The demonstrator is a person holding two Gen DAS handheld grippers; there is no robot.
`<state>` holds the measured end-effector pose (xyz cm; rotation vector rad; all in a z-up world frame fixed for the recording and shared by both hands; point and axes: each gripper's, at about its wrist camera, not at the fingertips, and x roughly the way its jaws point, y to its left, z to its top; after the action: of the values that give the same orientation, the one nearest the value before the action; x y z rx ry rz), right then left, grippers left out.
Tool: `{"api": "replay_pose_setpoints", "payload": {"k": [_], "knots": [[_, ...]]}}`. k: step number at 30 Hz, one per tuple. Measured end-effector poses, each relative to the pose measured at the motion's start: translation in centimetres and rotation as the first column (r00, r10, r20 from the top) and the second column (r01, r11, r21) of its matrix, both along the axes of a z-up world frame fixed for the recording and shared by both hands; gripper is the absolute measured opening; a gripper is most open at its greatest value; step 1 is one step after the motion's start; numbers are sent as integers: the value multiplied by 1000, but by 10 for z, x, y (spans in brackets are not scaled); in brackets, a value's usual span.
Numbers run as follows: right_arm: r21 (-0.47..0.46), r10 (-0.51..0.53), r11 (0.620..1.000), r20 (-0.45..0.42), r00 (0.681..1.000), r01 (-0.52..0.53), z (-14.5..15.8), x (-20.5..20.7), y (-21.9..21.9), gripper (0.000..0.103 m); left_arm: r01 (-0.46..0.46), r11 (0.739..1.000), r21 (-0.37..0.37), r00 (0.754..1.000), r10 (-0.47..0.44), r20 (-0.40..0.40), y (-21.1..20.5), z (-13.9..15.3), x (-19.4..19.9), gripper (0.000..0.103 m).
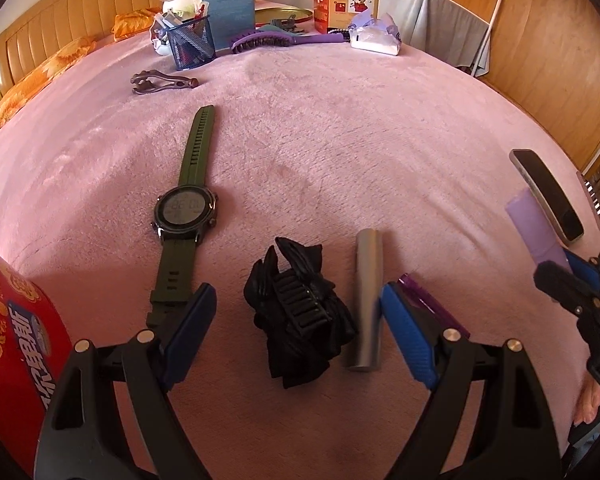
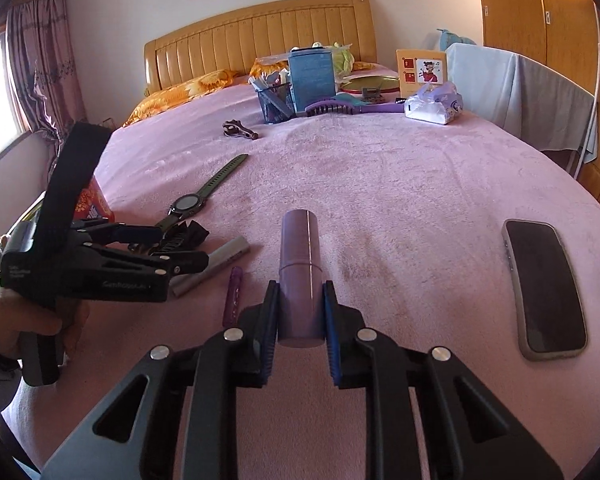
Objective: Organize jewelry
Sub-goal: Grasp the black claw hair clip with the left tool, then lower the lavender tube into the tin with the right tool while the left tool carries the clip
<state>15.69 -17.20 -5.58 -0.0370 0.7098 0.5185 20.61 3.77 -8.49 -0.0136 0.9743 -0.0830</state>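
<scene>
Two blue pads of my left gripper (image 1: 296, 328) stand wide apart in the left wrist view, grasping nothing; between them, on the pink blanket (image 1: 340, 140), lie a black hair claw (image 1: 298, 312) and, just beside it at 3 o'clock, a grey tube (image 1: 364, 300); a green watch (image 1: 184, 216) lies at 10 o'clock from the claw; a red tin (image 1: 16, 340) is at 9 o'clock; my right gripper (image 1: 576, 280) shows at 3 o'clock.

Right wrist view: my right gripper (image 2: 300, 312) is clenched on a lilac tube (image 2: 300, 264), both pads pressing its sides; a phone (image 2: 546, 288) lies at 3 o'clock, a small purple stick (image 2: 234, 294) at 9 o'clock near my left gripper (image 2: 180, 248).
</scene>
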Motion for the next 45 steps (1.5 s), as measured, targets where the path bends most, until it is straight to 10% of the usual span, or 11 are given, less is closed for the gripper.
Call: {"api": "replay_pose_setpoints", "payload": {"k": [19,21,27,34,45], "knots": [[60,5,998,19,1000,-6,7,-35,-17,23,-52,998,46,998,51,23,2,1,2,81],[56,4,998,25,1000,-5,9,-37,-17,23,-20,999,40,1000,20,9,-1,0,1,35],[60,-8,998,37,999,6,16,-45,-21,23,-26,1000,12,1000,26,4,1,5,-14,35],[48,21,999,76,997,-25,38,-64,-9,23,-12,993,-121,991,28,134,10,56,-95,35],[-5,220,975,91,971,-220,66,-117,80,23,-154,981,-115,959,176,223,87,88,-247,35]]}}
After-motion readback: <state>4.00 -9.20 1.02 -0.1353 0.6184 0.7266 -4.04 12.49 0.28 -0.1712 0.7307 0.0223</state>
